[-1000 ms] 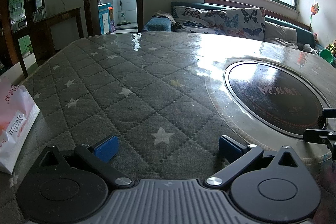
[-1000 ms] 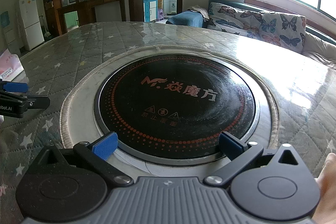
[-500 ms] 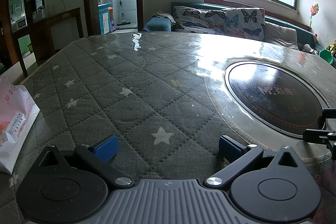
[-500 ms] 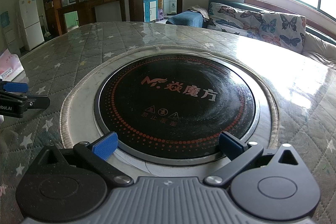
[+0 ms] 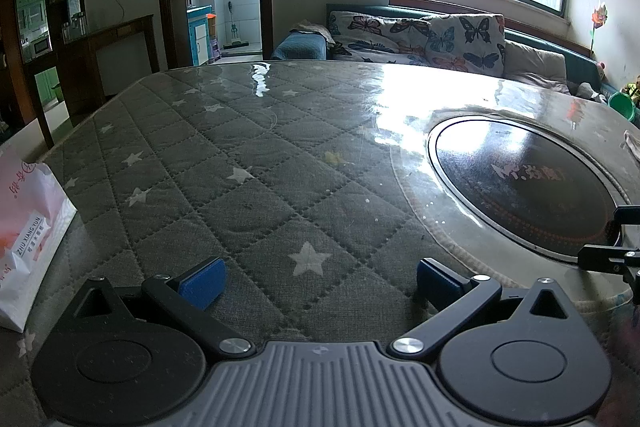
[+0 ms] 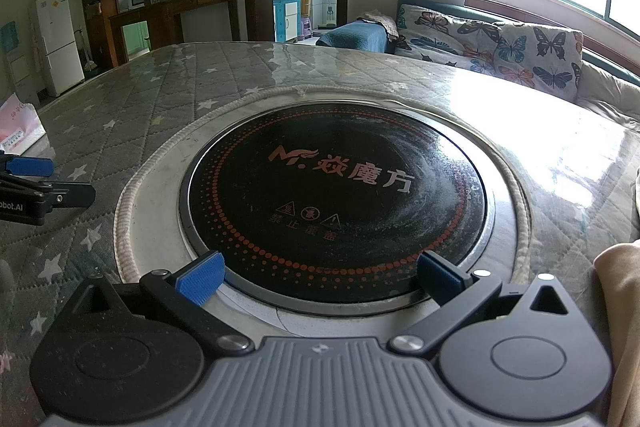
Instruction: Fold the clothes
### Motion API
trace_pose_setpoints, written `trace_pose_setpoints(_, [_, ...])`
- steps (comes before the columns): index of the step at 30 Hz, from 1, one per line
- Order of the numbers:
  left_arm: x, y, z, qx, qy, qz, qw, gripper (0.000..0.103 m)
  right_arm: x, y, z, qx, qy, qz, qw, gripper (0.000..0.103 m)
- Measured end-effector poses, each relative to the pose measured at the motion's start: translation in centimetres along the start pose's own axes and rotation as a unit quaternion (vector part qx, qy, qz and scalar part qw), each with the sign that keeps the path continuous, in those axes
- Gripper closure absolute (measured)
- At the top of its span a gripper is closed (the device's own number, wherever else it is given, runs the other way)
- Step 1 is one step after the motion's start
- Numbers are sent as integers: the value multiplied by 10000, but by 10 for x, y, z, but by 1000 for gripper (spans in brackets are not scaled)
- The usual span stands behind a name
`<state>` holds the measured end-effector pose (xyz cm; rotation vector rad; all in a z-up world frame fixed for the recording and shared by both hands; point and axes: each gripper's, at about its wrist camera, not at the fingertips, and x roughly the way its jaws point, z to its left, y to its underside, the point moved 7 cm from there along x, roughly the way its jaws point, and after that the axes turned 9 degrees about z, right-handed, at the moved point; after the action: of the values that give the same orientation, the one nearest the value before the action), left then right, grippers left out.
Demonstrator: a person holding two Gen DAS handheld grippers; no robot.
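Nothing much moved; a beige cloth [image 6: 624, 327] now shows at the right gripper's [image 6: 320, 277] lower-right edge, another pale bit [image 5: 633, 147] far right. Both grippers idle, jaws wide apart, empty; left gripper [image 5: 318, 279] over quilted table [image 5: 240, 163], right over hob [image 6: 336, 195]. Cloth lies right of the jaws, so the right gripper is nearer; its long axis can't be told.

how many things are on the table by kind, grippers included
grippers: 2, left gripper and right gripper, both open
round black hotplate: 1
pink and white paper bag: 1
beige cloth at the right edge: 1
total: 5
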<state>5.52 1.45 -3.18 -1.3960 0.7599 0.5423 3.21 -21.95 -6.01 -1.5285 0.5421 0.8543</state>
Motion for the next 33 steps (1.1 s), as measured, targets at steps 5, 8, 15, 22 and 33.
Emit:
trace_pose_setpoints(5, [2,0,0,5,-6,0,10000,0,0,0,0,0,0,0,10000,0])
trace_pose_setpoints(8, [2,0,-1,6,-7,-1,10000,0,0,0,0,0,0,0,10000,0])
trace_pose_setpoints(15, [4,0,0,4,-5,-1,10000,0,0,0,0,1,0,0,10000,0])
trace_pose_setpoints(22, [3,1,0,5,-6,-3,10000,0,0,0,0,3,-2,-4,10000,0])
trace_pose_setpoints(33, [3,0,0,5,-4,-3,10000,0,-1,0,0,4,-4,-8,10000,0])
